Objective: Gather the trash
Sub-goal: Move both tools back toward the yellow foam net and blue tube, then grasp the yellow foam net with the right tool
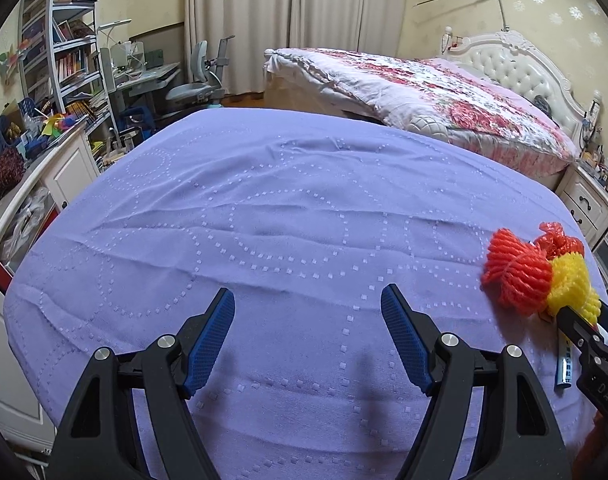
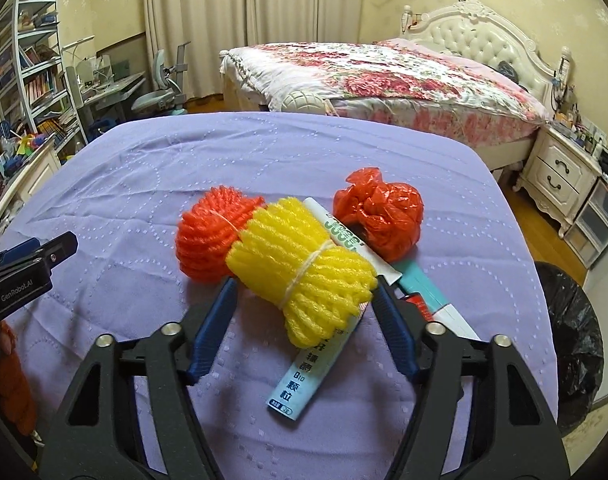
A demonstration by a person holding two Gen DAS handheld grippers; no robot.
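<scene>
On the purple-clothed table (image 2: 144,184) lies a pile of trash: a yellow foam net bundle (image 2: 300,264), an orange foam net bundle (image 2: 208,236), a crumpled red plastic bag (image 2: 379,216) and flat sachets, one light blue (image 2: 304,376) and one white and green (image 2: 343,232). My right gripper (image 2: 304,284) has its blue pads against both sides of the yellow bundle. My left gripper (image 1: 307,300) stands open over bare cloth (image 1: 264,220), left of the pile, with nothing between its fingers. In the left wrist view the orange net (image 1: 515,276) and yellow net (image 1: 571,284) lie at the right edge.
A bin lined with a black bag (image 2: 571,340) stands just off the table's right edge. Behind the table is a bed with a floral cover (image 2: 383,76) and a white nightstand (image 2: 559,176). Shelves and a cluttered desk (image 1: 64,60) fill the left side.
</scene>
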